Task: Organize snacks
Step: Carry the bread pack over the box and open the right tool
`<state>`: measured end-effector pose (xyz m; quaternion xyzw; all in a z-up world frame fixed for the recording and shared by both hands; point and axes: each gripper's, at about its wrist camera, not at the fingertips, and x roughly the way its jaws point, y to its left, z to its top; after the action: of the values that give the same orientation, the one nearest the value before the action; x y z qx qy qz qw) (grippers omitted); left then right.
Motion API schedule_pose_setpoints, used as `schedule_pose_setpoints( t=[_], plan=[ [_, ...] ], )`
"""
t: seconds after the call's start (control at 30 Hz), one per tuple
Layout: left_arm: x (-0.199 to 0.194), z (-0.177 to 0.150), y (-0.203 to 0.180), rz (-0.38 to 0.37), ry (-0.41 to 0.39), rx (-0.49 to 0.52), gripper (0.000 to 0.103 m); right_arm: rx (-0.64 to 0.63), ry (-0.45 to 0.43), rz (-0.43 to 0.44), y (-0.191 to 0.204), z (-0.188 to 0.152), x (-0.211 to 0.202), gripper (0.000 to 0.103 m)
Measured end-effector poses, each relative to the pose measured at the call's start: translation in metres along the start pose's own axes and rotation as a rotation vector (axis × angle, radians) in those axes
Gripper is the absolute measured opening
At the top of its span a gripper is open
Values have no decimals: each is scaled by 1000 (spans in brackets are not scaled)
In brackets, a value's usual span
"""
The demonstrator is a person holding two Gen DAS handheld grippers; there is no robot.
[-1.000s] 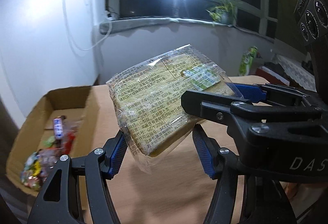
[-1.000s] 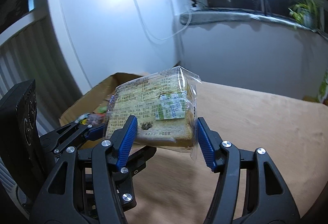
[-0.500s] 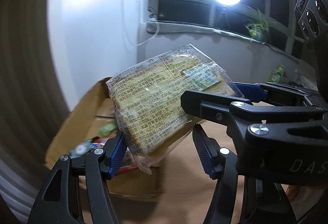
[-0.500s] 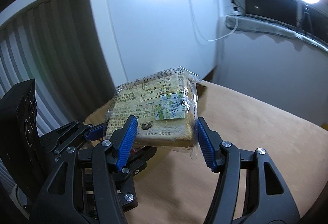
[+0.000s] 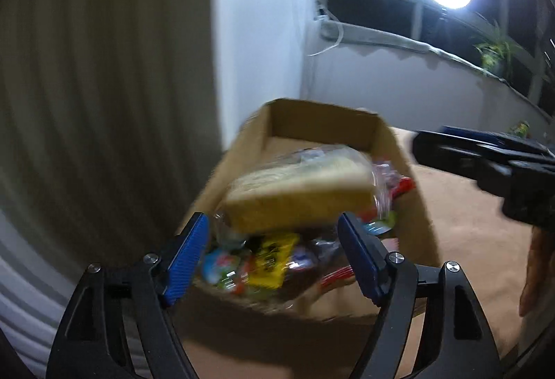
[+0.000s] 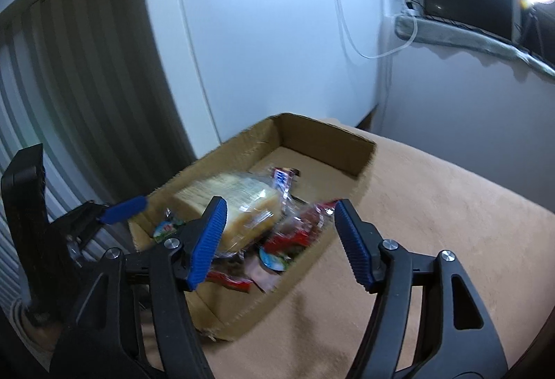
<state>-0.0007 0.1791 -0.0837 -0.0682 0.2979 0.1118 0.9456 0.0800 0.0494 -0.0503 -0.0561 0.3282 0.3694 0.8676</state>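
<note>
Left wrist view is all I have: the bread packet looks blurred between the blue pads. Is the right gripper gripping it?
Observer: No. The right gripper has just been opening its jaws; neither pad presses the bread packet, which is down in the cardboard box.
Operator: And the left gripper?
Observer: The left gripper has just been opening too; from the right wrist, its blue finger is beside the bread, apart from it.
Operator: Room left in the box?
Observer: Yes, the far end's floor is bare past a snack bar.
</note>
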Motion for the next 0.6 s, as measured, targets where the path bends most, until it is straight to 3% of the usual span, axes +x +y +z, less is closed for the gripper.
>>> schedule_pose_setpoints(
  t=[0.27, 0.4, 0.6],
  plan=[
    [-32, 3, 9, 1, -55, -21, 79, 11, -15, -60, -9, -14, -13, 73],
    [-47, 7, 7, -5, -91, -16, 80, -8, -42, -101, -8, -20, -24, 90],
    [-56, 12, -2, -19, -109, 11, 80, -9, -80, -153, -12, -26, -42, 93]
  ],
)
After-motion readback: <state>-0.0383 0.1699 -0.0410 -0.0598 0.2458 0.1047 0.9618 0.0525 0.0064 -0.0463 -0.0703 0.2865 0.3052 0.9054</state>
